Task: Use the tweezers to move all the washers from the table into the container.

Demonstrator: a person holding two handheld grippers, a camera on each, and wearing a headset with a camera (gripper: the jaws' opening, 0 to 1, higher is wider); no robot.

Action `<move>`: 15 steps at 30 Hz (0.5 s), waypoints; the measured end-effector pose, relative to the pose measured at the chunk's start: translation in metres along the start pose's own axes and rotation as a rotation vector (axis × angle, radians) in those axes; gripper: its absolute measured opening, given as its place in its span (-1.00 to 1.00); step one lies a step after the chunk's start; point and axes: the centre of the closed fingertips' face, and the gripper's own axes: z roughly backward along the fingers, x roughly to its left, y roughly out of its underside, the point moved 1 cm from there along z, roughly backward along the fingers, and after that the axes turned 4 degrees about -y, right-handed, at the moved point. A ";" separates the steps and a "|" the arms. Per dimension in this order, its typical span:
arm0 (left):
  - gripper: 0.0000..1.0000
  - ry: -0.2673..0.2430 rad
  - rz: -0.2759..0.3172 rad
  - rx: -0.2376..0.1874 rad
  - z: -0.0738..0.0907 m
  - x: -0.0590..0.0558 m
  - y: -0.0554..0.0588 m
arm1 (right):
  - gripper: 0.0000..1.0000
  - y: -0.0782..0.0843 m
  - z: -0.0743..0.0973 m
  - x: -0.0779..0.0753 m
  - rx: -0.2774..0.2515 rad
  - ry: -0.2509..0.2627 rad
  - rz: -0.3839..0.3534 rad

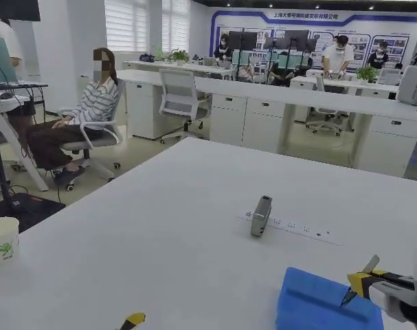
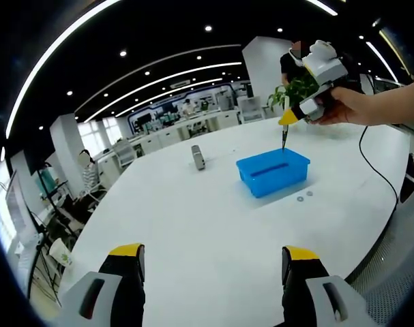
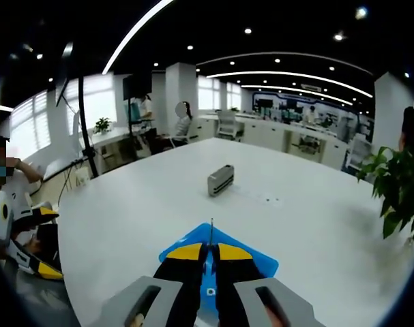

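A blue container (image 1: 318, 306) sits on the white table at the lower right. My right gripper (image 1: 361, 280) hovers over it, shut on thin tweezers (image 1: 347, 296) whose tip points down above the container's far edge. The left gripper view shows those tweezers (image 2: 284, 138) hanging over the blue container (image 2: 273, 170), with two small washers (image 2: 304, 196) on the table just beside its near right corner. In the right gripper view the tweezers (image 3: 211, 235) stick out from the shut jaws over the container (image 3: 179, 248). My left gripper (image 2: 213, 262) stands open and bare, well back from the container.
A grey metal block (image 1: 261, 215) stands upright mid-table beside a flush socket strip (image 1: 297, 227). At the table's left edge stands a paper cup (image 1: 2, 239). A potted plant (image 3: 396, 194) is on the right. People sit and stand at desks beyond the table.
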 end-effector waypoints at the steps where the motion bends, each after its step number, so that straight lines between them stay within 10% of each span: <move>1: 0.68 0.000 0.000 0.000 0.000 0.000 0.000 | -0.96 0.000 0.002 0.001 -0.004 0.000 0.000; 15: 0.68 0.002 -0.005 0.010 0.000 0.000 0.001 | -0.96 0.032 0.013 0.027 0.006 -0.025 -0.032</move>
